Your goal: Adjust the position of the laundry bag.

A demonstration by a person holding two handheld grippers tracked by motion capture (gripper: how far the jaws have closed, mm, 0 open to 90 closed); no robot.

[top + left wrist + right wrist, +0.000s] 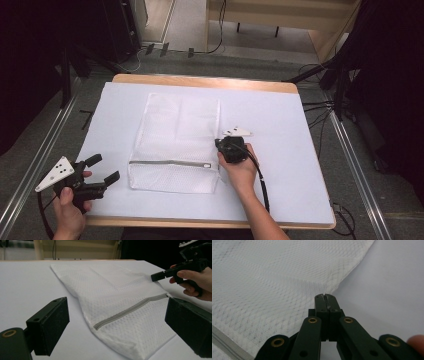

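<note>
A white mesh laundry bag (175, 135) lies flat in the middle of the white-covered table (285, 170), its grey zipper (170, 163) running across near the front end. My right gripper (218, 144) sits at the bag's right edge, just above the zipper's end. In the right gripper view it (325, 296) is shut on a pinch of mesh (262, 277), which puckers toward the tips. My left gripper (105, 168) hovers open near the table's front left corner, apart from the bag. In the left gripper view its jaws (116, 312) frame the bag (112, 290), the zipper (130, 310) and the right gripper (153, 277).
The table's wooden rim (200, 80) shows at the far side. Grey floor with cables (320, 115) and stand legs (65, 75) surrounds the table. White cover lies bare to the right of the bag and along the left side.
</note>
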